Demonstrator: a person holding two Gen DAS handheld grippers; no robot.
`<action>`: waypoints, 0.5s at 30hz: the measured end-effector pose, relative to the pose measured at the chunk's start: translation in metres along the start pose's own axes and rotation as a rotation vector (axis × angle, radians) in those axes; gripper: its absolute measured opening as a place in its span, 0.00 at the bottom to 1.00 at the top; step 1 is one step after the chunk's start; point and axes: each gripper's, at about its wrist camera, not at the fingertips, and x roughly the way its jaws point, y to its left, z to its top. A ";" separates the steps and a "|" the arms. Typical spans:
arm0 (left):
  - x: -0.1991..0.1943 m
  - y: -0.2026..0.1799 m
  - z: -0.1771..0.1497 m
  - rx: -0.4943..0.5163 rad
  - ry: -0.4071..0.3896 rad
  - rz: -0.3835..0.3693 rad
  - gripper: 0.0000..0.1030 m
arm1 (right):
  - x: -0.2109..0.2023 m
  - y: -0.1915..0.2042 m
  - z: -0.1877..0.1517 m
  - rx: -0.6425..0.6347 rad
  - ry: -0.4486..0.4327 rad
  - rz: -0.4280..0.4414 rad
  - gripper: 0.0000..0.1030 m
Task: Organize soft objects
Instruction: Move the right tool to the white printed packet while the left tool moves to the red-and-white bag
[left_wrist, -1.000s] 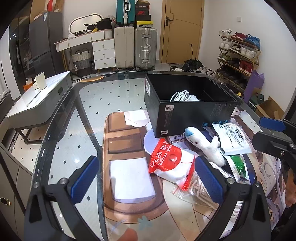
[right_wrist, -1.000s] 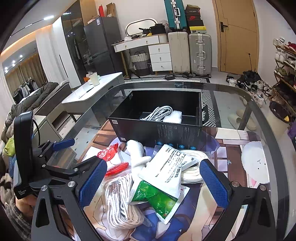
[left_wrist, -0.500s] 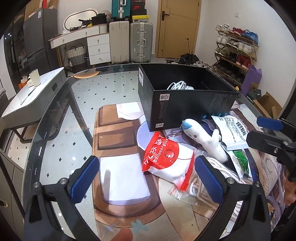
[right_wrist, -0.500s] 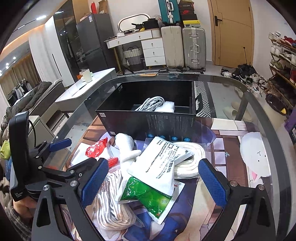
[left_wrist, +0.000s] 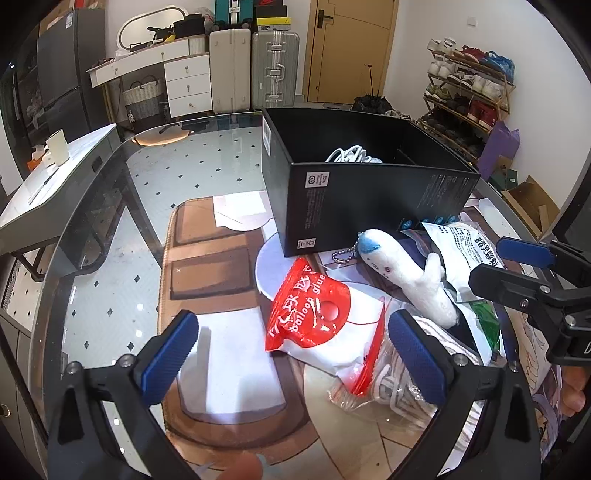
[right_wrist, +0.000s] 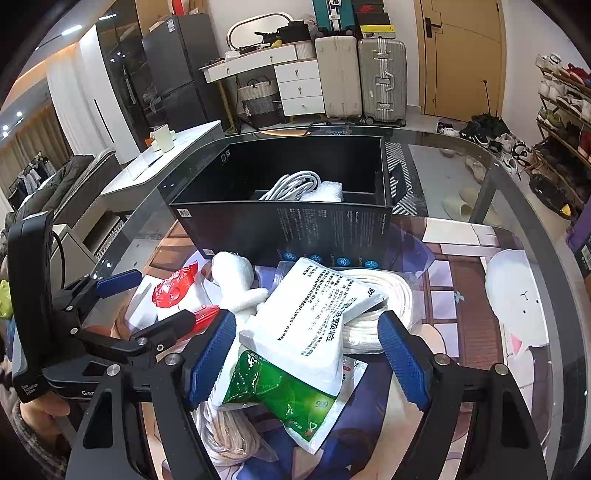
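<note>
A black box (left_wrist: 354, 199) stands on the glass table and holds a white cable (right_wrist: 291, 184) and bubble wrap (right_wrist: 323, 192). In front of it lies a pile: a red balloon-glue bag (left_wrist: 308, 314), a white plush toy (left_wrist: 410, 278), a white printed packet (right_wrist: 314, 317), a green-and-white packet (right_wrist: 284, 398) and bagged white rope (right_wrist: 373, 317). My left gripper (left_wrist: 295, 358) is open just above the red bag. My right gripper (right_wrist: 308, 360) is open, its jaws on either side of the white packet. Each gripper shows in the other's view: the right one (left_wrist: 524, 269), the left one (right_wrist: 144, 295).
Printed mats (left_wrist: 210, 266) lie under the glass top, whose rounded edge (left_wrist: 92, 177) runs at the left. Beyond the table stand a white side table (left_wrist: 48, 177), suitcases (left_wrist: 255, 70), a dresser and a shoe rack (left_wrist: 469, 85).
Both grippers have come lower and closer to the pile. The left one has neared the red bag, the right one the white packet. Nothing was taken hold of.
</note>
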 end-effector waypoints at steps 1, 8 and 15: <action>0.001 -0.001 0.000 0.005 0.007 -0.001 1.00 | 0.002 0.001 0.000 -0.002 0.007 -0.005 0.77; 0.009 -0.004 0.004 0.032 0.043 0.011 1.00 | 0.015 0.004 0.000 -0.006 0.030 -0.014 0.73; 0.013 0.001 0.004 0.012 0.060 0.015 1.00 | 0.020 0.003 0.002 -0.004 0.043 -0.033 0.71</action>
